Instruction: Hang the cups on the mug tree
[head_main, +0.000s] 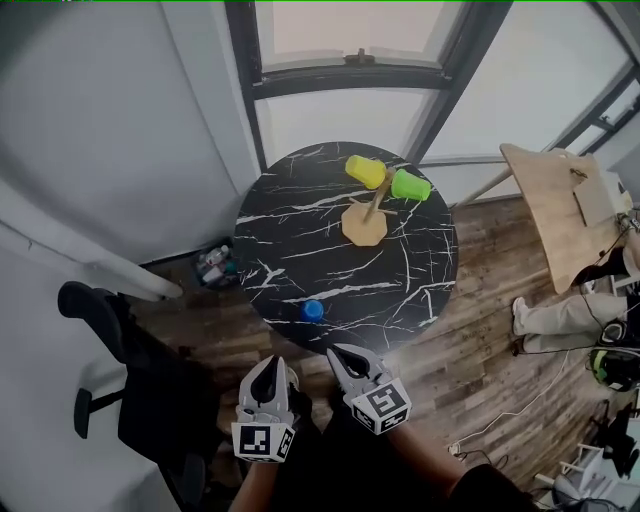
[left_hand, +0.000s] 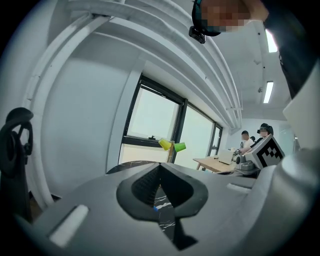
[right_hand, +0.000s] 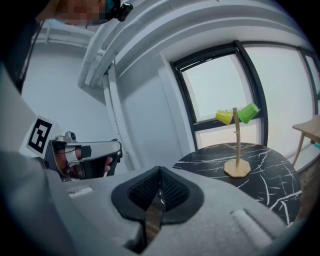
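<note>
My left gripper and right gripper are pressed together, empty. Blue cup at table's near edge: probably light, stiff plastic; I'd pinch its rim.

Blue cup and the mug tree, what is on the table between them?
Nothing: in the head view, only bare black marbled table lies between the blue cup and the mug tree.

Three cups lie ahead of the left gripper and right gripper: yellow cup, green cup, blue cup nearest; one mug tree; one table.
</note>
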